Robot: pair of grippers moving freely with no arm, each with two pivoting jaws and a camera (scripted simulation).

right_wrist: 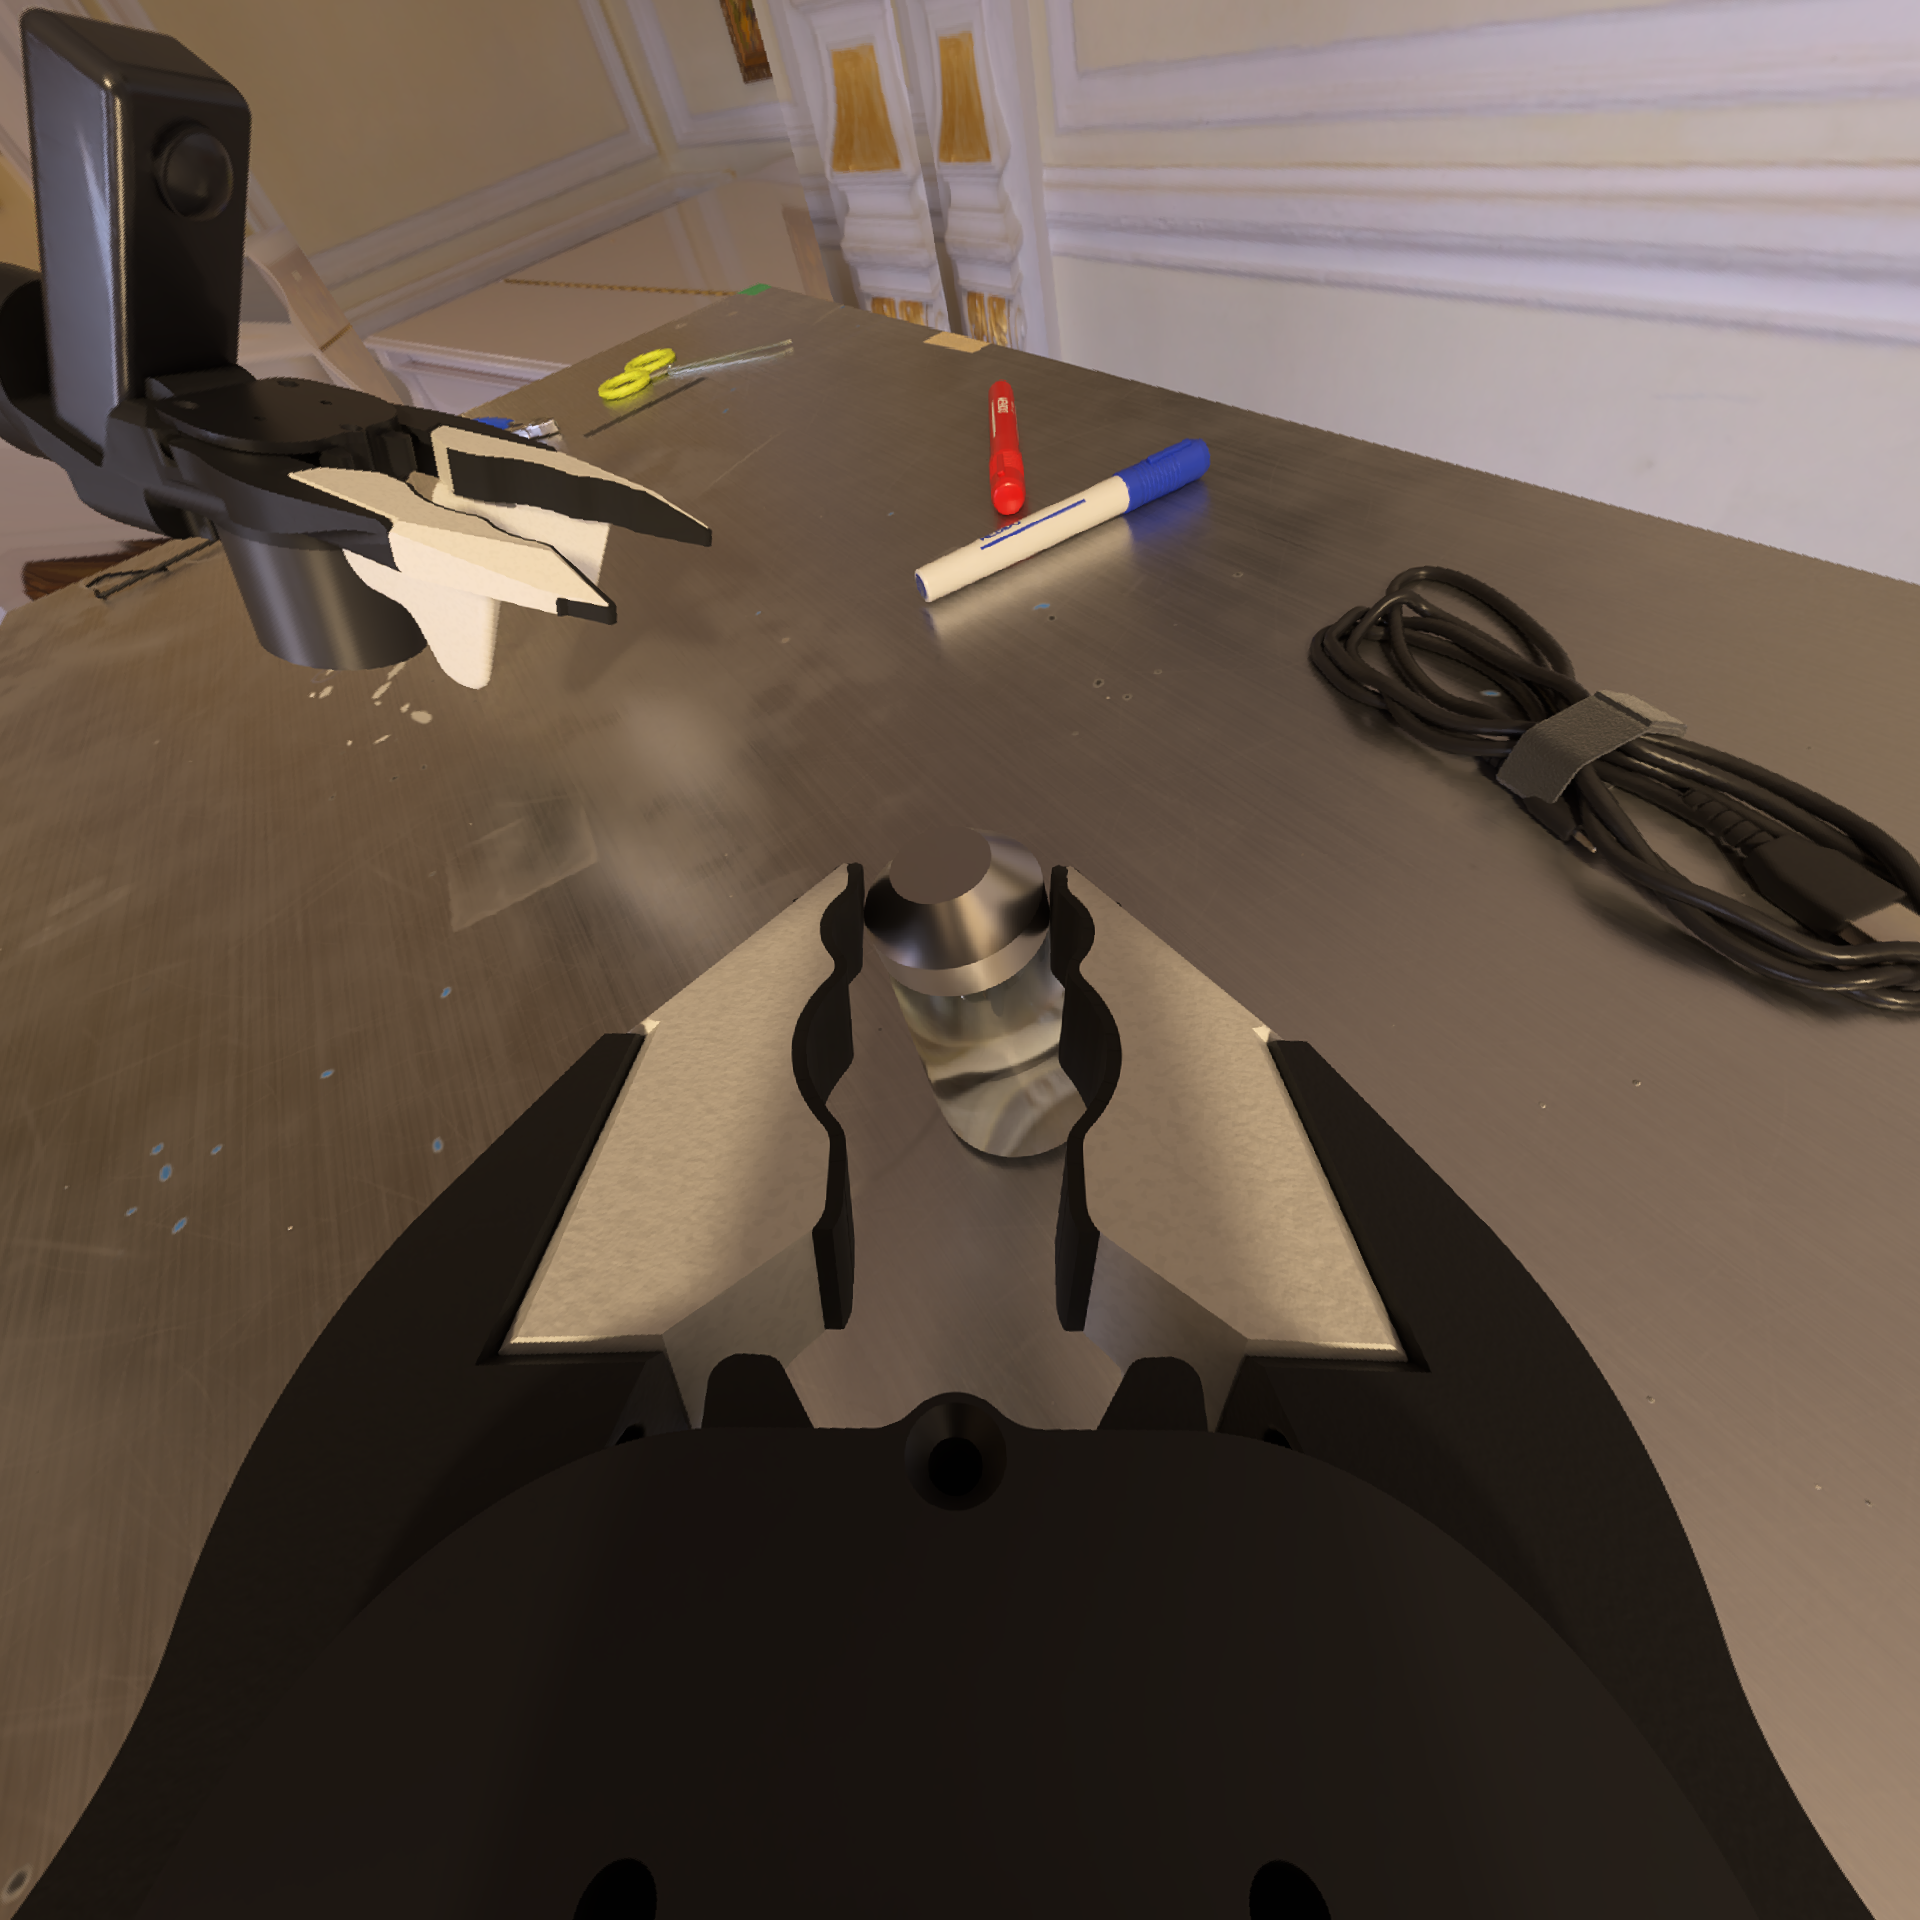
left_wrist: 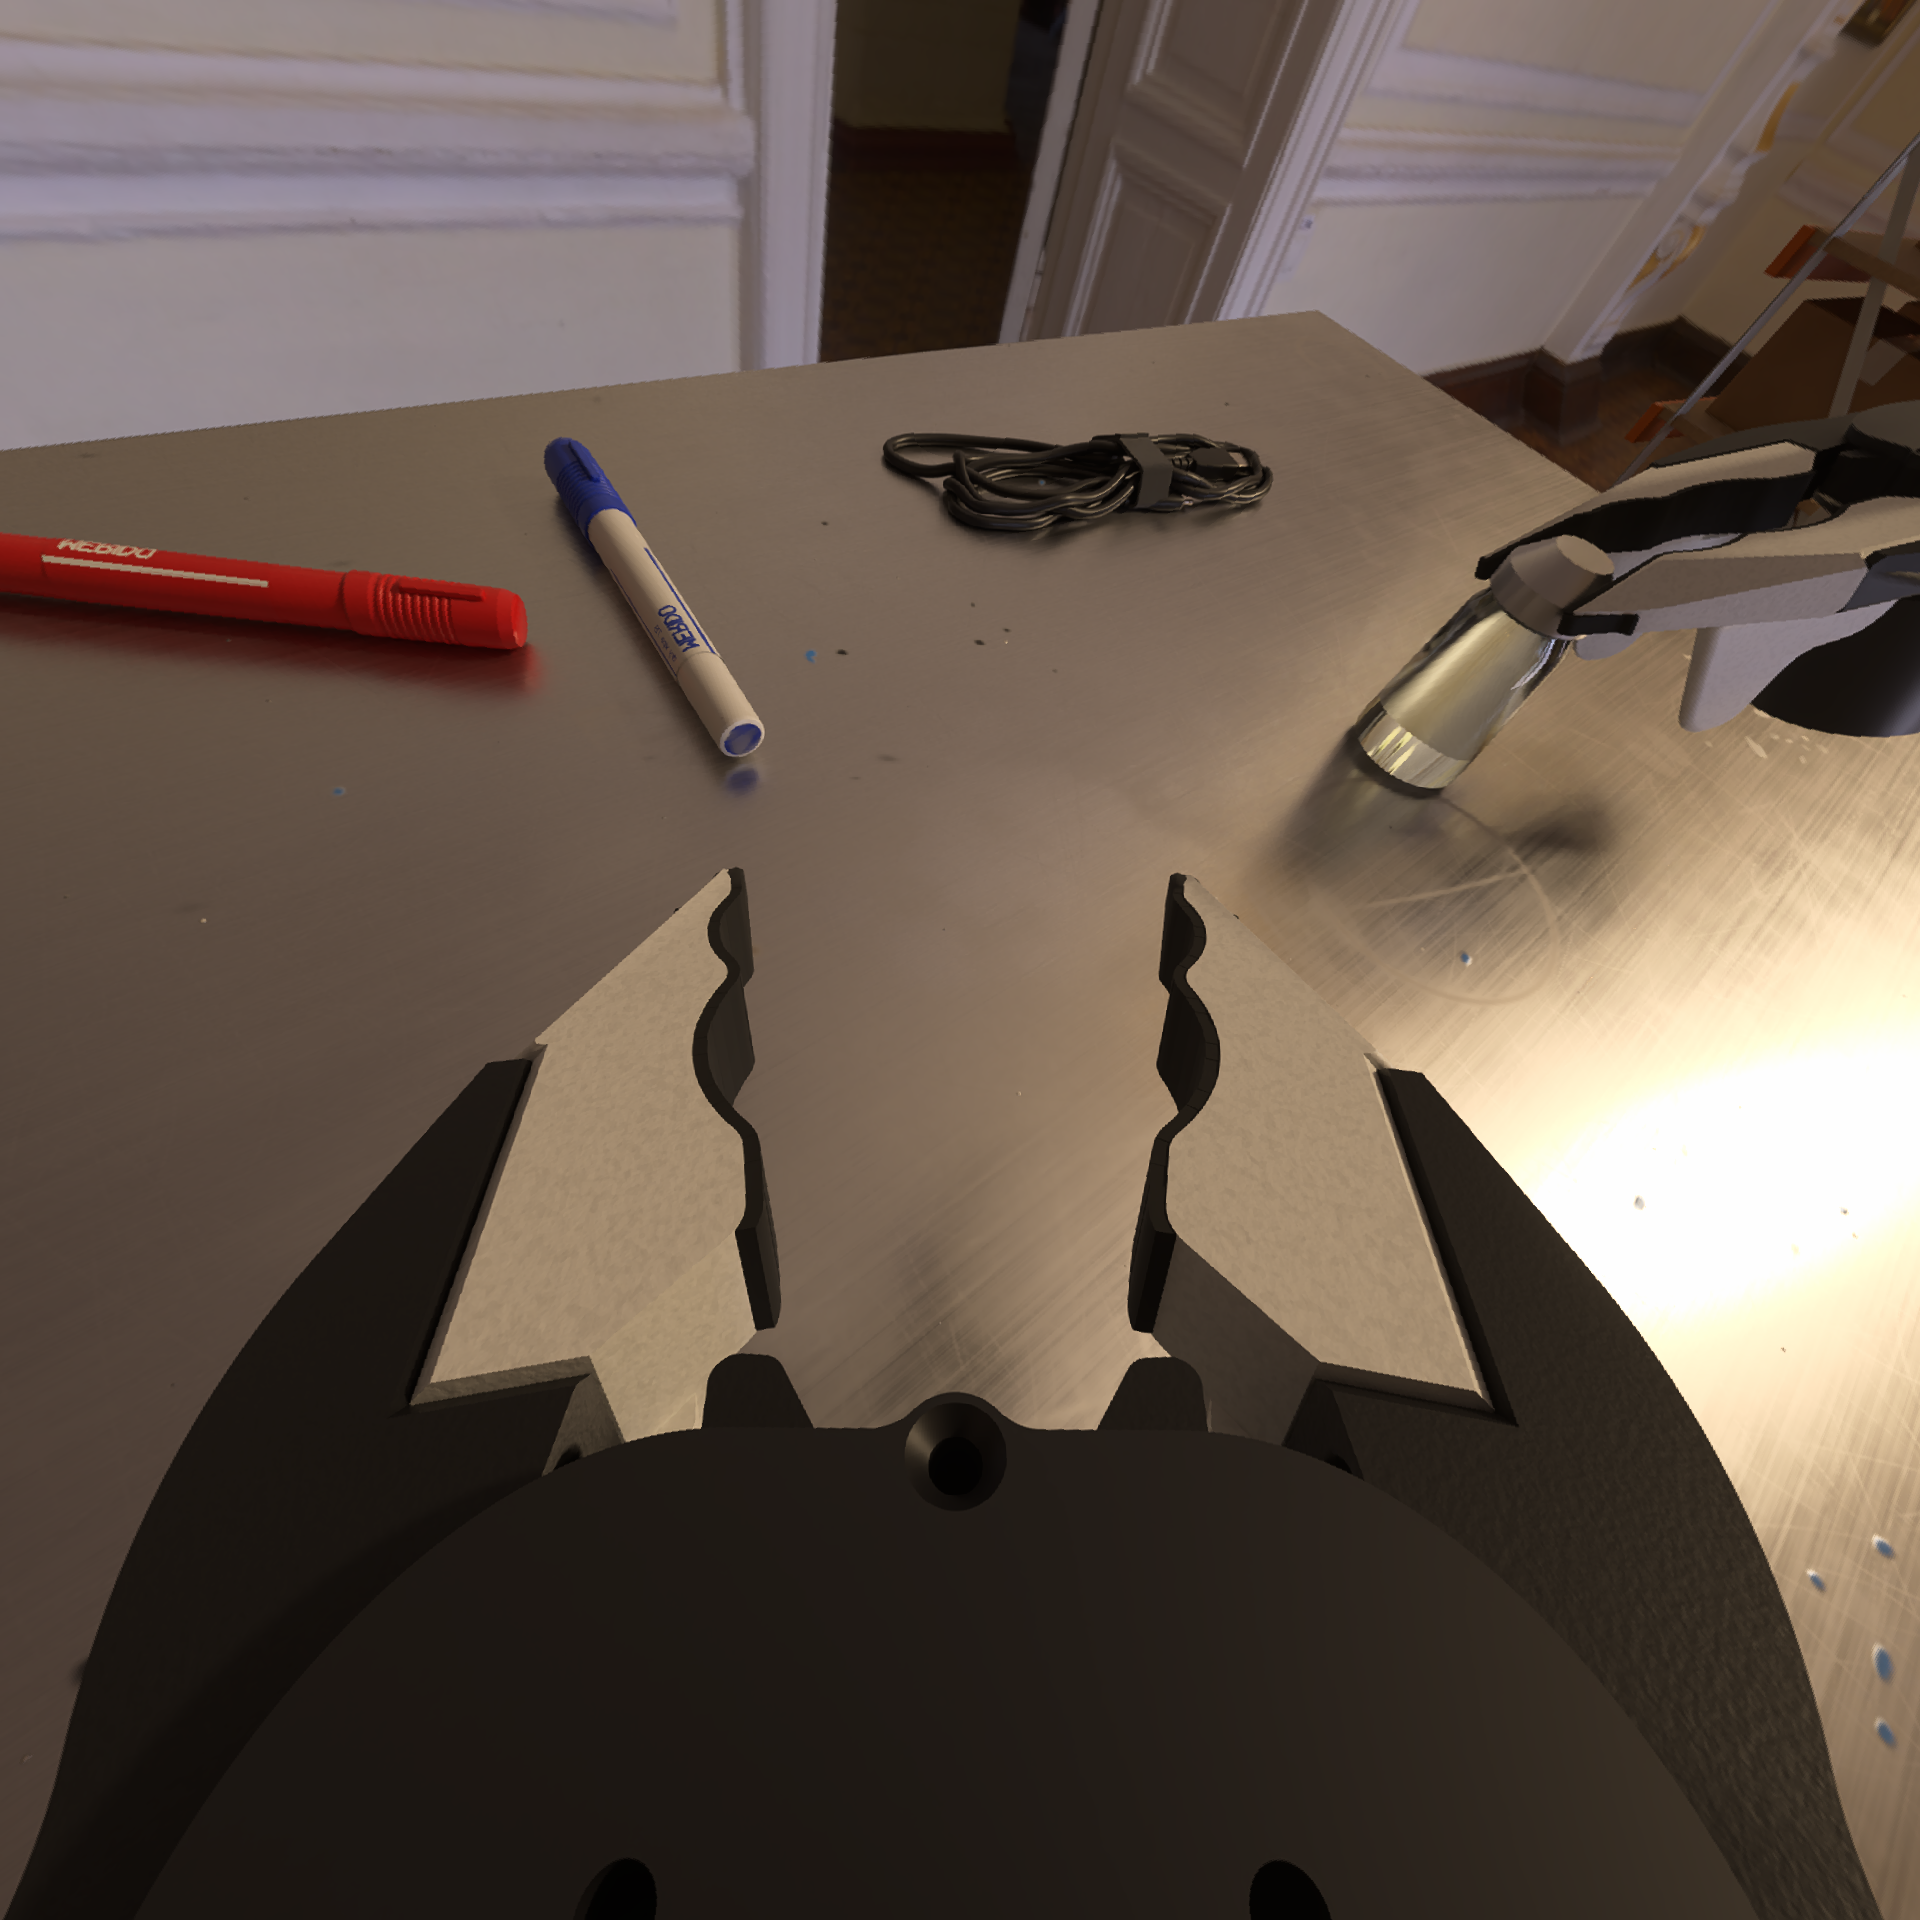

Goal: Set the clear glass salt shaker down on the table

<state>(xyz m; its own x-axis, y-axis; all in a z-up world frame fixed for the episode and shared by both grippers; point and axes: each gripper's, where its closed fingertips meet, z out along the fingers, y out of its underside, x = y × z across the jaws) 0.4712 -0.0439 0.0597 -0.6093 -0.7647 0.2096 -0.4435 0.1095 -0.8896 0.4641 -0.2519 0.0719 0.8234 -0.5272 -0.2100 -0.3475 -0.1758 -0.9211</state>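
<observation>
Two grippers are in play: the right gripper [right_wrist: 956, 883] clamps the metal cap of the salt shaker [right_wrist: 982, 1023], tilted, its glass base at or just above the table [right_wrist: 1351, 1195]; contact cannot be confirmed. The left gripper [left_wrist: 951, 878] hangs wide and empty. Placement is under way; next, level the shaker, then release. Count: one red marker [right_wrist: 1004, 447] at 12 o'clock, one blue marker [right_wrist: 1060, 520], one cable bundle [right_wrist: 1621, 779] at 2 o'clock, one pair of scissors [right_wrist: 665, 369].

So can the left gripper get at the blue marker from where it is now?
Probably yes. The left gripper is open and empty, and the blue marker lies ahead, slightly left, with only bare table between. The red marker and salt shaker sit off to the sides.
</observation>
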